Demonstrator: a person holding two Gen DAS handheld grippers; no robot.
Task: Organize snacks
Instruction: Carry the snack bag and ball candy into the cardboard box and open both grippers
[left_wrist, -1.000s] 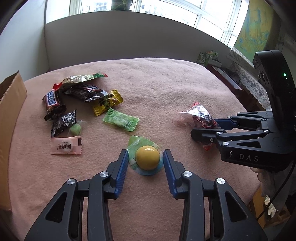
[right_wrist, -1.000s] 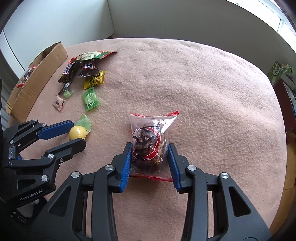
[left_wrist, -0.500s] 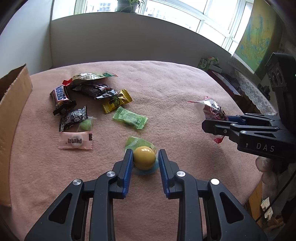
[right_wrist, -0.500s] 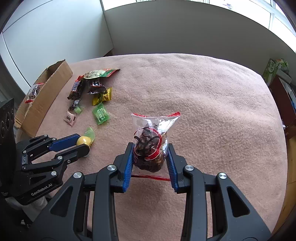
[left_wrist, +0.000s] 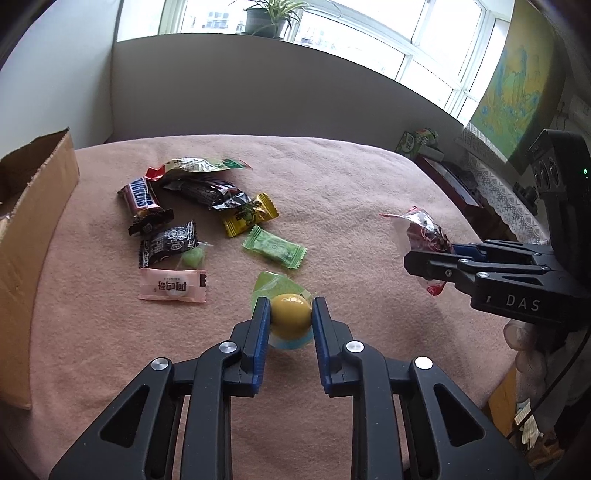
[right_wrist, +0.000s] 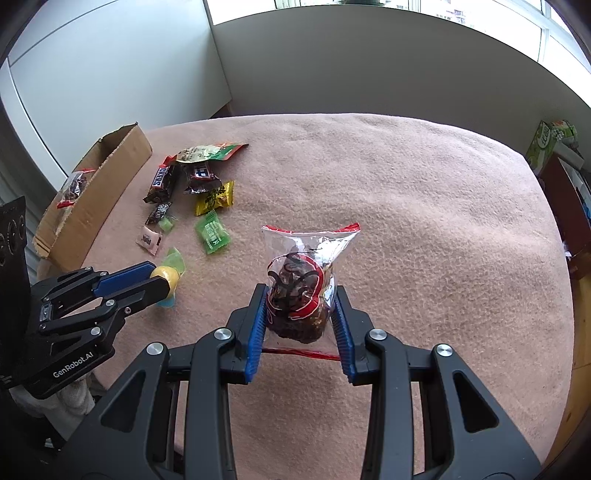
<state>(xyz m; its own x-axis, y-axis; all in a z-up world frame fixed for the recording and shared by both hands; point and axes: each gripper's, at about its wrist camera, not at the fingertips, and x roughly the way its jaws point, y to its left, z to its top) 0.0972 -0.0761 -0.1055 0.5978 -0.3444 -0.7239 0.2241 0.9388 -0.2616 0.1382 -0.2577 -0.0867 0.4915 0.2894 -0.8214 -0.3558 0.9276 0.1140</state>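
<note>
My left gripper (left_wrist: 290, 314) is shut on a yellow ball candy (left_wrist: 290, 314) in a clear green wrapper, held above the pink blanket (left_wrist: 332, 192). It also shows in the right wrist view (right_wrist: 162, 275). My right gripper (right_wrist: 299, 306) is shut on a clear red-edged bag of dark dried fruit (right_wrist: 301, 284), lifted off the blanket; the bag shows at the right of the left wrist view (left_wrist: 424, 230). A cardboard box (right_wrist: 96, 192) stands at the left edge and holds a similar bag (right_wrist: 74, 186).
Several loose snacks lie on the blanket near the box: a Snickers bar (left_wrist: 142, 201), a dark wrapper (left_wrist: 168, 243), a pink packet (left_wrist: 173, 286), a yellow packet (left_wrist: 249, 216), a green packet (left_wrist: 275, 247), a green-red pouch (left_wrist: 195, 166). Furniture stands past the right edge.
Both grippers closed on their snacks and rose off the blanket. The left jaws went from open around the yellow candy to gripping it; the bag rose with the right gripper.
</note>
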